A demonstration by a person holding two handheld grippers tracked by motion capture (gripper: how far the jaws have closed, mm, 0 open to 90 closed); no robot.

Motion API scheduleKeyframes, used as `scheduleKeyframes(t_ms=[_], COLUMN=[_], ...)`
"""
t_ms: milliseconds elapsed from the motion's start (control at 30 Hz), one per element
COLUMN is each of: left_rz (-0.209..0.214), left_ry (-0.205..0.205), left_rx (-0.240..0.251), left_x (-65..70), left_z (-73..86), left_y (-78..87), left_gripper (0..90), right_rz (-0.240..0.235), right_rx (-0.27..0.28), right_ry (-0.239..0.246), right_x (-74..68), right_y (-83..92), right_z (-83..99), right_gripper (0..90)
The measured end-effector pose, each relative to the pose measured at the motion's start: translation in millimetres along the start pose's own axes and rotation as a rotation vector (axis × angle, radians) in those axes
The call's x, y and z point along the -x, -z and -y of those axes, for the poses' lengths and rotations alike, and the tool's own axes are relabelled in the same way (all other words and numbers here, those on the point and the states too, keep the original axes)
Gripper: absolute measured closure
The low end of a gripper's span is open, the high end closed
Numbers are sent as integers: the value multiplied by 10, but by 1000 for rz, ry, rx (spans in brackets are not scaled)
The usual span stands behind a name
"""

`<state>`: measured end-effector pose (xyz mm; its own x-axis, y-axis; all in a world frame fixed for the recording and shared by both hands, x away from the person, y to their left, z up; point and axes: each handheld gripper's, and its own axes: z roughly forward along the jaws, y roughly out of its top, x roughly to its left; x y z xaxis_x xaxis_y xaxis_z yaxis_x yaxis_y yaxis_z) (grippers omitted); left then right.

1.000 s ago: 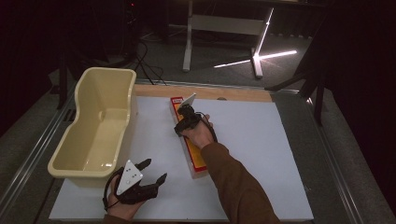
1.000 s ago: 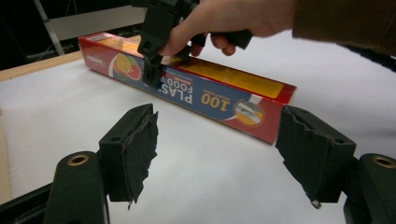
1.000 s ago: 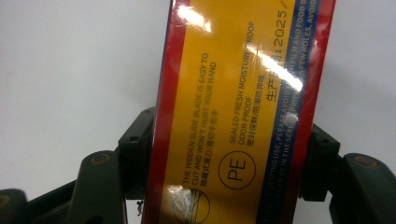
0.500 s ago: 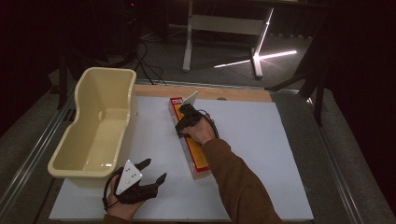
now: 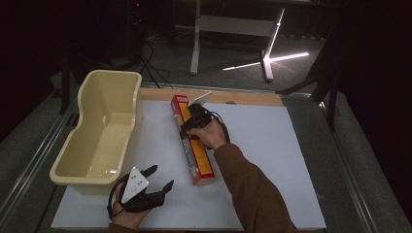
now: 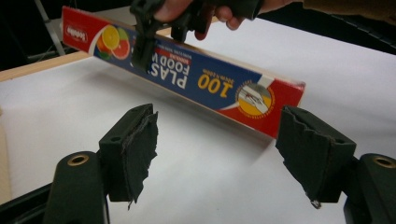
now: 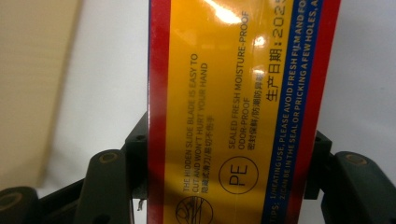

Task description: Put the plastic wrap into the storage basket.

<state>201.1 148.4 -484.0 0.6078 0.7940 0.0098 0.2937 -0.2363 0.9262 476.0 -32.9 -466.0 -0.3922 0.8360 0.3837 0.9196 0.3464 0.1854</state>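
In the right gripper view, the food wrap box [image 7: 243, 112] runs out of the picture at top and bottom, so both its ends are cut off, and it covers the inner faces of the two jaws. In the high view, the right gripper [image 5: 190, 127] hides the middle of the box, and its print is too small to read. In the left gripper view, the top edge cuts off the right hand [image 6: 205, 9].
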Motion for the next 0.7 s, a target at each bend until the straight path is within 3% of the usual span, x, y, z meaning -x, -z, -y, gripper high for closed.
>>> scheduleKeyframes(t_ms=[33, 100, 433, 567, 700], left_rz=[1, 2, 5, 7, 7], left_ry=[-2, -4, -8, -11, -14], left_rx=[-1, -3, -3, -5, -4], left_x=[2, 8, 25, 31, 45], left_z=[0, 0, 3, 3, 5], left_y=[-6, -10, -19, -25, -31], left_gripper=[289, 289, 289, 289, 289], right_rz=[-48, -87, -173, -250, -295], right_rx=[10, 29, 116, 144, 178], right_ry=[-27, -36, -70, -95, -93], right_x=[25, 36, 22, 21, -10], right_y=[40, 84, 357, 471, 585], right_z=[-3, -3, -16, -17, -29], right_gripper=[400, 400, 400, 400, 400])
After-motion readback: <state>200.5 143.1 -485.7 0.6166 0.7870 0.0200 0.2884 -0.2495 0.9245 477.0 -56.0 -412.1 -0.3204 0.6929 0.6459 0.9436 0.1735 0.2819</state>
